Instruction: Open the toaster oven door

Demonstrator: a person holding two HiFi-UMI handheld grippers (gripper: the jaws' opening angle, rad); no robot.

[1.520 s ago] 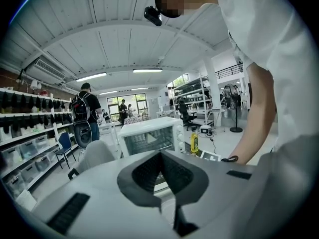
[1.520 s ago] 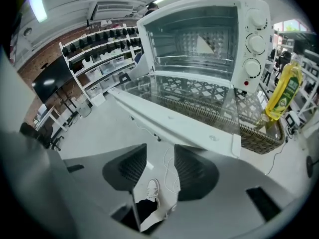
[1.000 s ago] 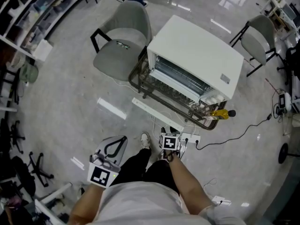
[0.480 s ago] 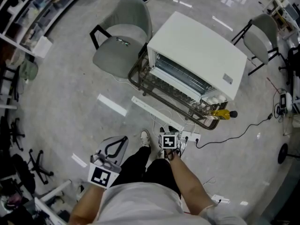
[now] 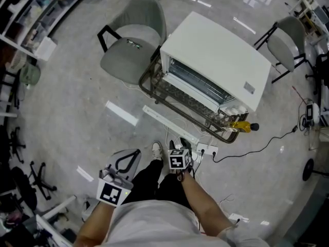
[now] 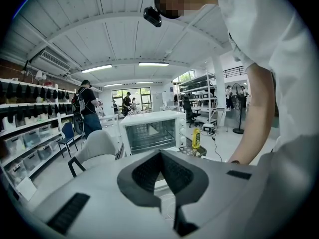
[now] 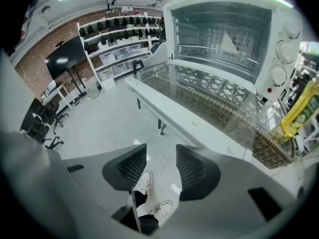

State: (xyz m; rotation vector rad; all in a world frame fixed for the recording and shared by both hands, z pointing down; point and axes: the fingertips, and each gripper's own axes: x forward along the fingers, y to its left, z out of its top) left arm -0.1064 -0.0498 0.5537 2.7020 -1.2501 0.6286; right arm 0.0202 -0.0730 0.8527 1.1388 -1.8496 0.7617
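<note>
Right gripper [image 7: 160,158] jaws wide apart and empty before the open toaster oven door [image 7: 209,108]; left gripper [image 6: 160,154] tips together, empty.

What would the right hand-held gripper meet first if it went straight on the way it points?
Probably the floor, near the person's white shoe; the right hand-held gripper aims below the open oven door.

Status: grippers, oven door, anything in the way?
Left gripper shut, empty; right gripper open, empty. Toaster oven door down, open. Yellow bottle beside it, not blocking.
</note>
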